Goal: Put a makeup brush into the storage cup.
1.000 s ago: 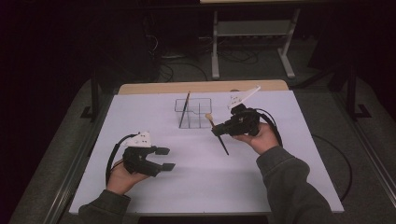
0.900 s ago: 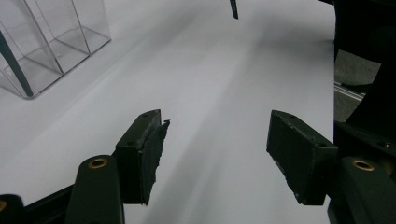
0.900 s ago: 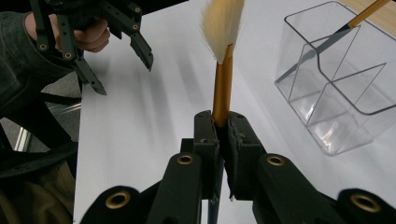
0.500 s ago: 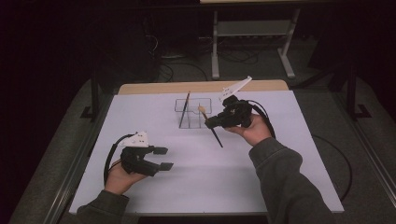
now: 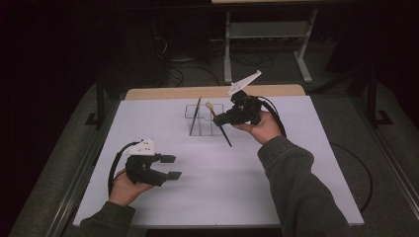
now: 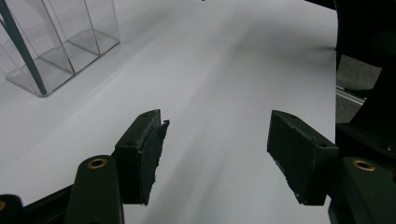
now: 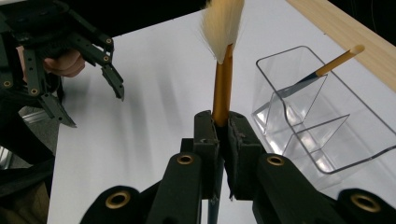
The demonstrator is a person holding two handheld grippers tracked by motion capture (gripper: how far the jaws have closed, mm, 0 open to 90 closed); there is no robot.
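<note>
While the right gripper is clamping a brush by its orange ferrule, pale bristles are pointing away from the jaws and the dark handle is slanting down toward the white table. The brush is now hanging just right of the clear holder, closer than before. A second brush is leaning inside. The left gripper is resting open and empty, unmoved. No writing is readable.
</note>
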